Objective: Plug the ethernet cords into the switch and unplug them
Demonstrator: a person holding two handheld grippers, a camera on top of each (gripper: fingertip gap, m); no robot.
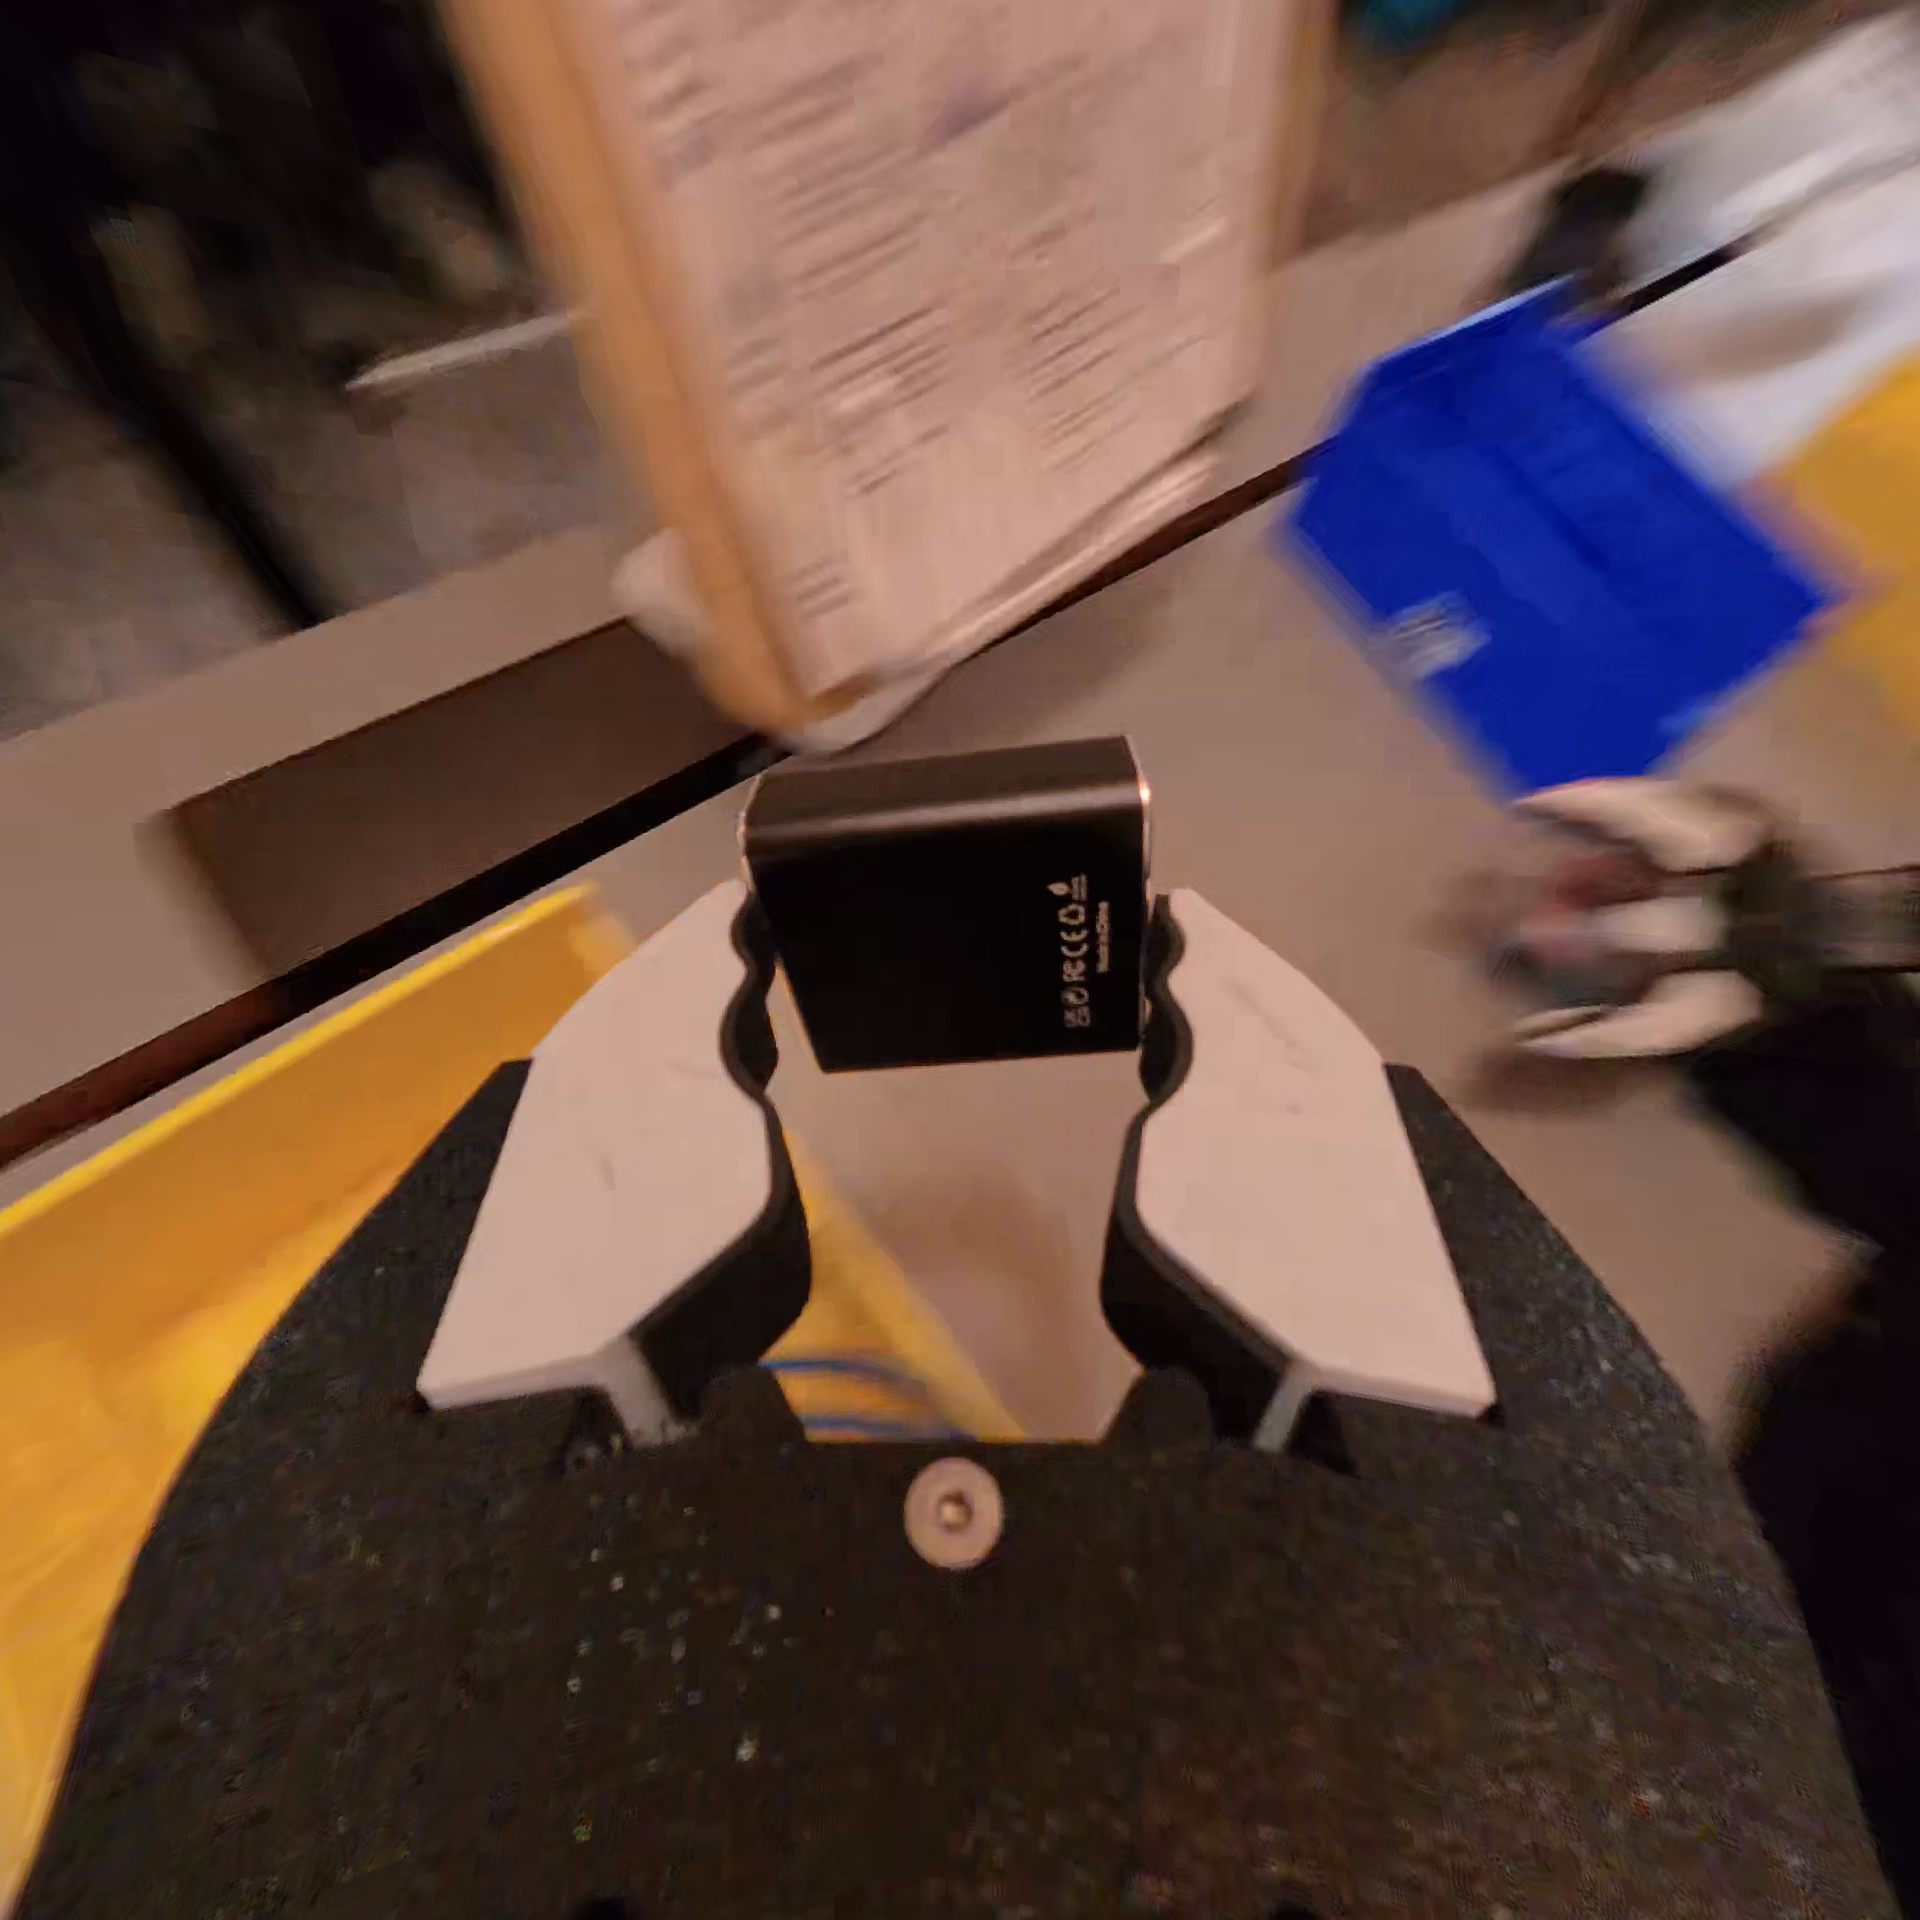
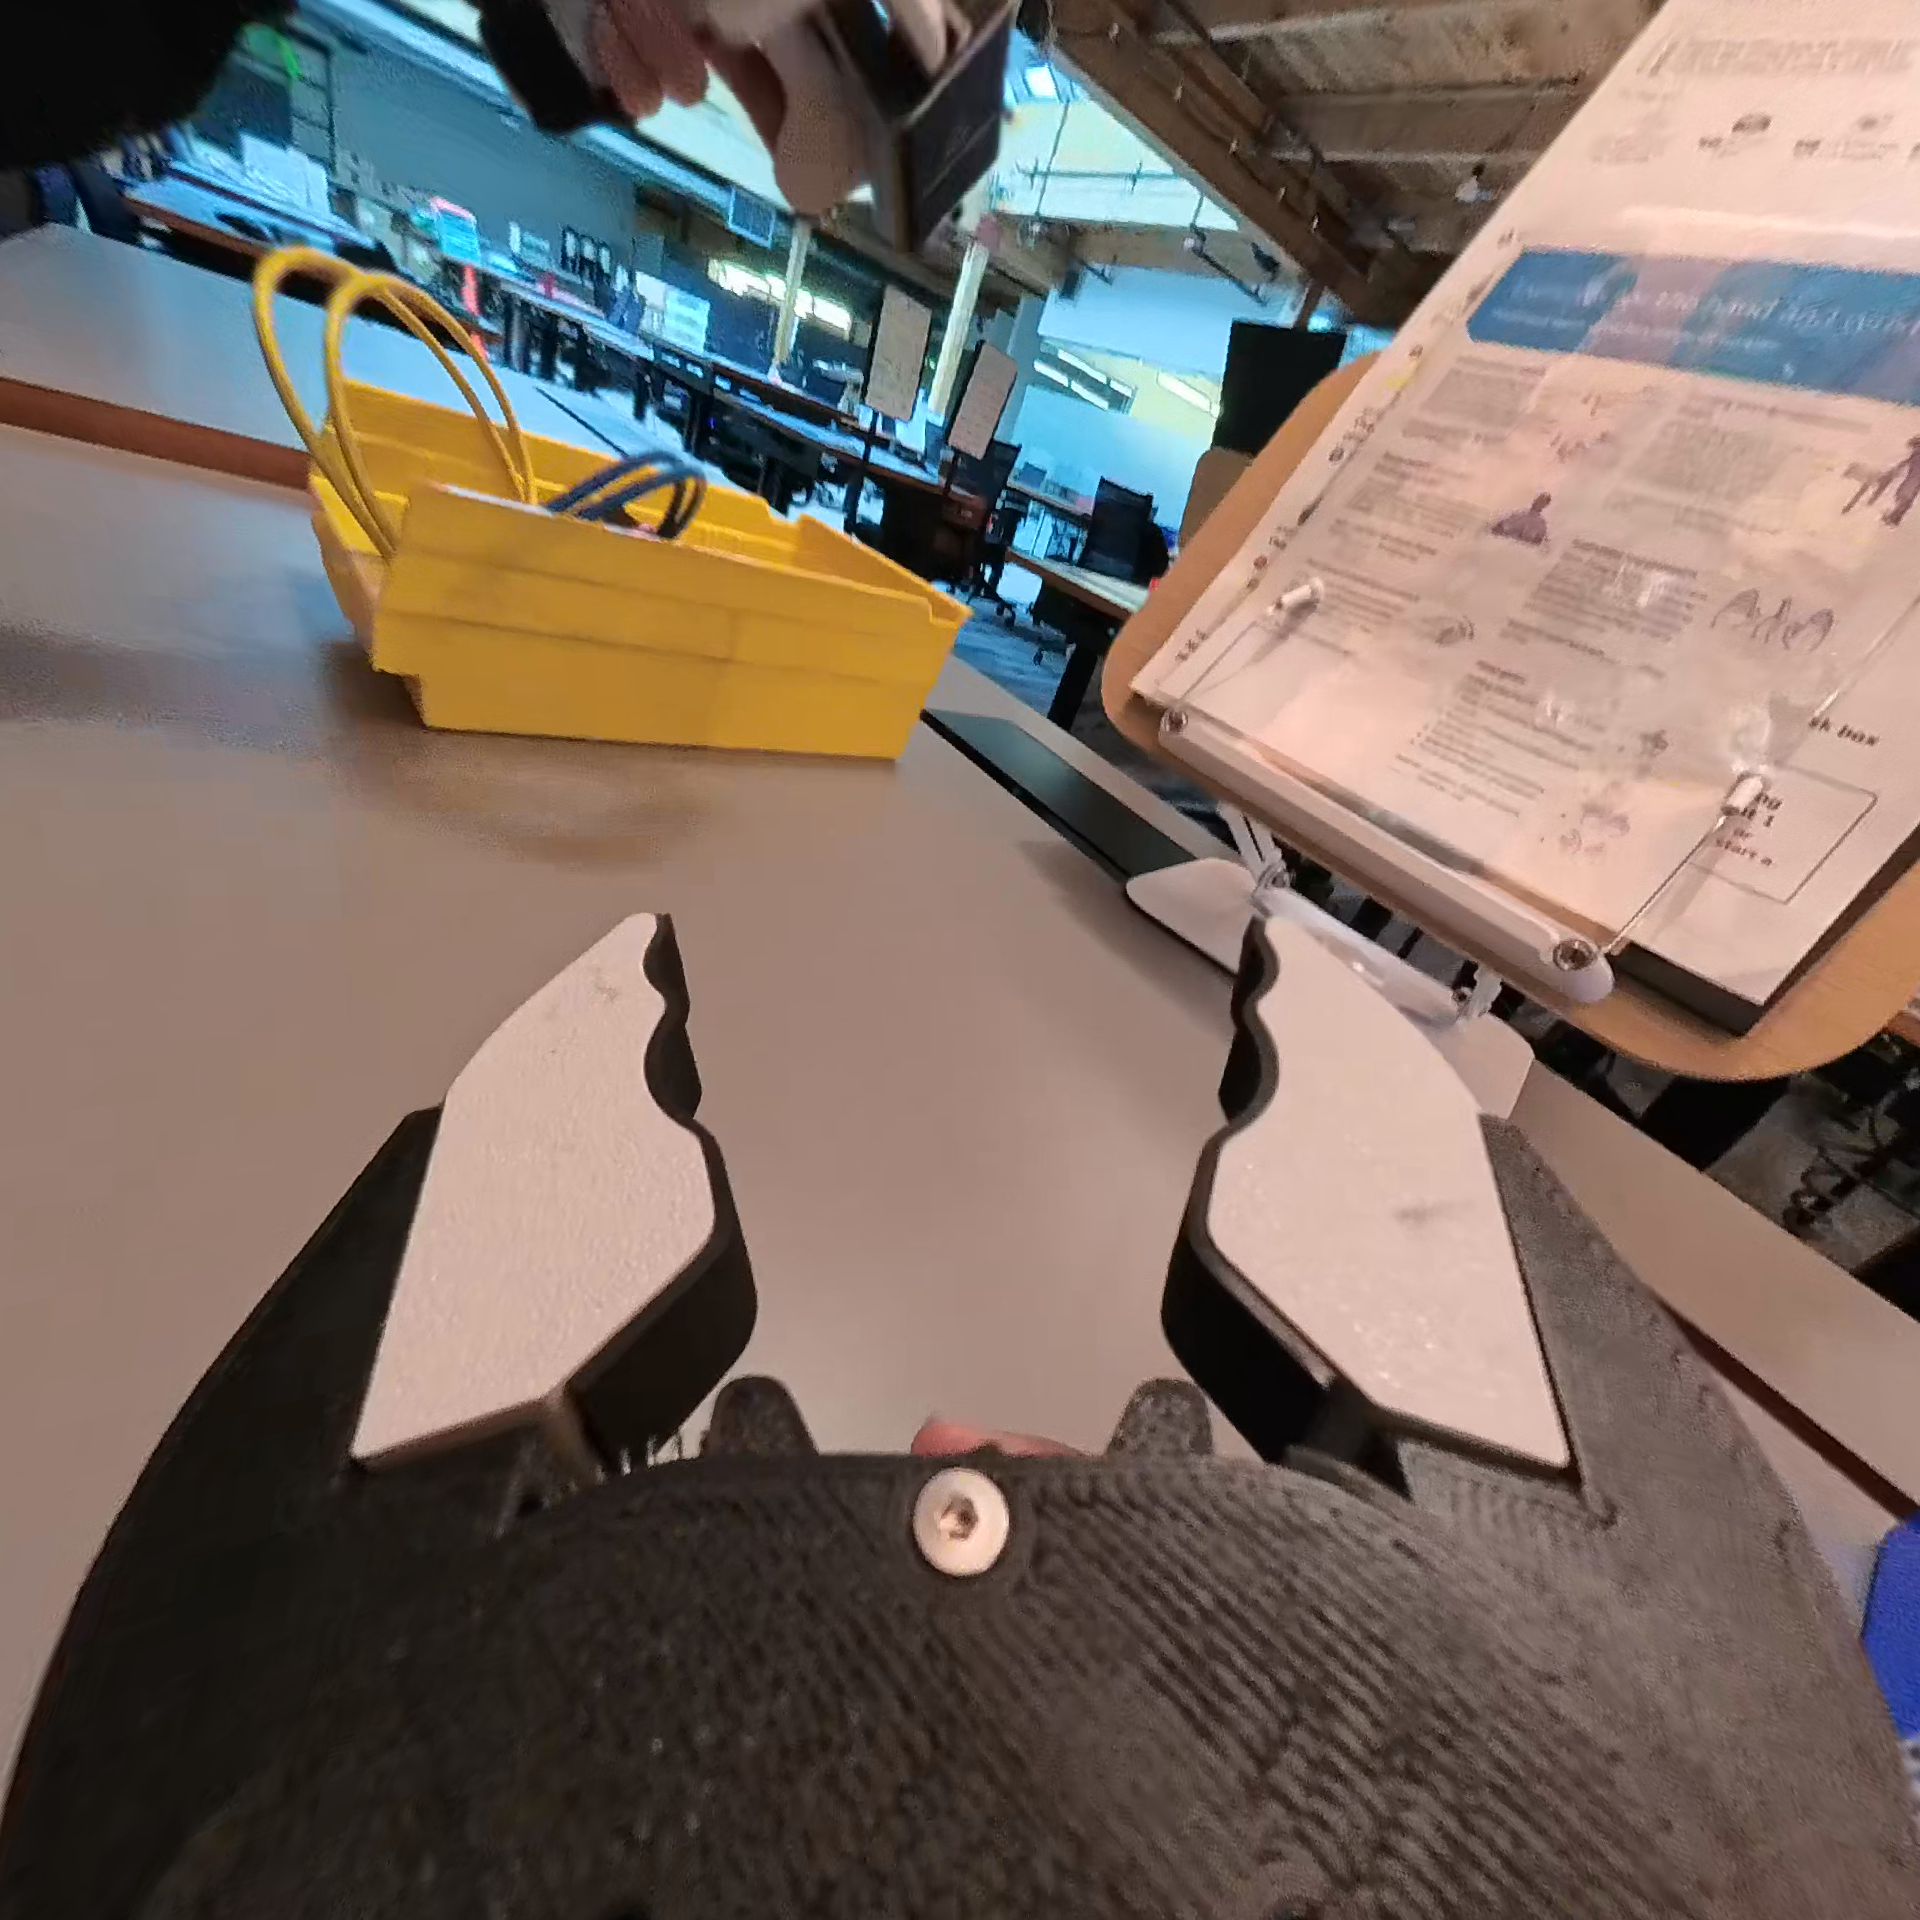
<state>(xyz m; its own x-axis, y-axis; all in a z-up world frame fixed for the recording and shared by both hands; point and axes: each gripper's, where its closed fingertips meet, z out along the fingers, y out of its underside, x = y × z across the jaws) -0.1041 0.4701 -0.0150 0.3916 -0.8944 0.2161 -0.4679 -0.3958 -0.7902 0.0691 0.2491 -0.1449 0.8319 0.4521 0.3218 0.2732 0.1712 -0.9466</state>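
My left gripper [image 1: 951,914] is shut on the small black switch [image 1: 940,904] and holds it in the air above the grey table [image 1: 1299,935]; the view is blurred by motion. In the right wrist view the left gripper with the switch [image 2: 935,135] shows high at the top. My right gripper [image 2: 961,977] is open and empty, low over the table [image 2: 520,935]. Yellow ethernet cords [image 2: 353,395] and blue ones [image 2: 634,494] stick out of a yellow bin [image 2: 665,644] at the far left. Blue cord loops [image 1: 862,1382] show in the bin below my left gripper.
A wooden stand with printed sheets [image 2: 1558,582] rises at the right, also in the left wrist view [image 1: 914,343]. A blue box [image 1: 1558,582] lies at the right, with the right gripper [image 1: 1642,935] blurred beside it. The yellow bin's rim [image 1: 260,1091] is at the left.
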